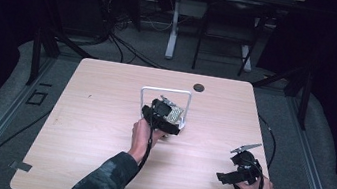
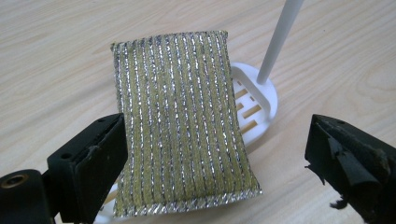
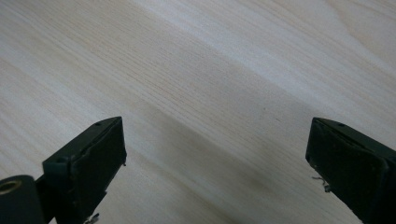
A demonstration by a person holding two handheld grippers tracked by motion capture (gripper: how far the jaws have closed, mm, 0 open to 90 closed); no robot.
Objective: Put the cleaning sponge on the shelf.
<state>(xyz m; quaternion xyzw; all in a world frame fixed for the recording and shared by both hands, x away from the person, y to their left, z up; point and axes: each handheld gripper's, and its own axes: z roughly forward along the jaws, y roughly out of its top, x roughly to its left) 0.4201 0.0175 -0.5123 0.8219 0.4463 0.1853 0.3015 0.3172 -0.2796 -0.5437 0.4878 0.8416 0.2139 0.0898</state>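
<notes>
While the left claw (image 2: 215,158) stands released, its jaws spread wide, a gold-and-silver striped scouring sponge (image 2: 180,121) lies between them on a white slotted rack (image 2: 259,100) near the middle of the table (image 1: 102,115). One jaw sits just beside the sponge's edge. Well apart, the right claw (image 3: 217,163) gapes open over bare wood.

Gold-and-silver striped sponge (image 2: 180,123) flat on white rack (image 2: 261,100).

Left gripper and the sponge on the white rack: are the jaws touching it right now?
Cannot tell. In the left gripper view the right jaw stands clear of the sponge, but the left jaw overlaps its edge, hiding any gap or contact.
</notes>
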